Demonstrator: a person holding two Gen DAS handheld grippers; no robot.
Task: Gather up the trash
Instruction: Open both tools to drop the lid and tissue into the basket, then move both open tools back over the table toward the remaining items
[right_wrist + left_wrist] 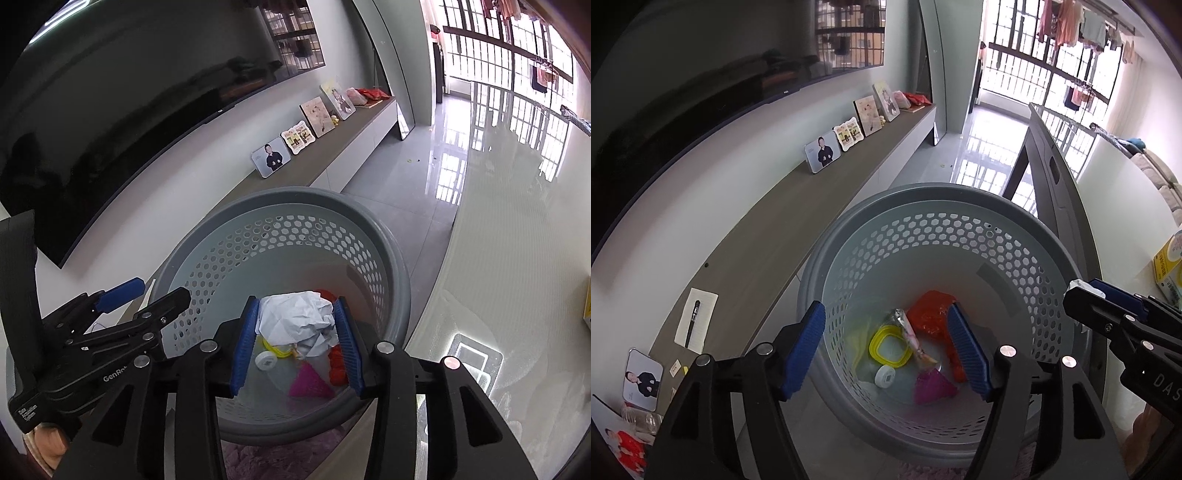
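A: Left wrist view first. What is under the left gripper point(888, 347)?

B: A grey basket point(827, 236) with a honeycomb wall, and the gripper hangs over its mouth. Its blue pads point(805, 350) stand well apart with nothing between them.

A: And at the bottom?

B: A yellow ring point(877, 345), a foil wrapper point(910, 332) lying across it, a red bag point(929, 310), a pink wrapper point(932, 387) and a small white cap point(885, 376). All lie on the basket floor, close together.

A: Where is the right gripper point(297, 343)?

B: Also above the basket point(400, 295), on the side away from the left one. From the left camera only its black tip point(1108, 314) shows at the right edge, with a scrap of white at the end.

A: Does it hold something?

B: A crumpled white paper ball point(295, 321) sits between its blue pads, near the tips. The pads are partly apart; both sides of the paper look to be against them, but I cannot tell whether they press it or it is already loose.

A: Anything around?

B: A long shelf point(768, 236) with photo frames point(823, 151) runs along the wall under a dark TV point(110, 140). A notepad point(695, 319) with a pen point(693, 323) on it lies on the shelf. The left gripper point(147, 299) shows in the right wrist view, at the left rim.
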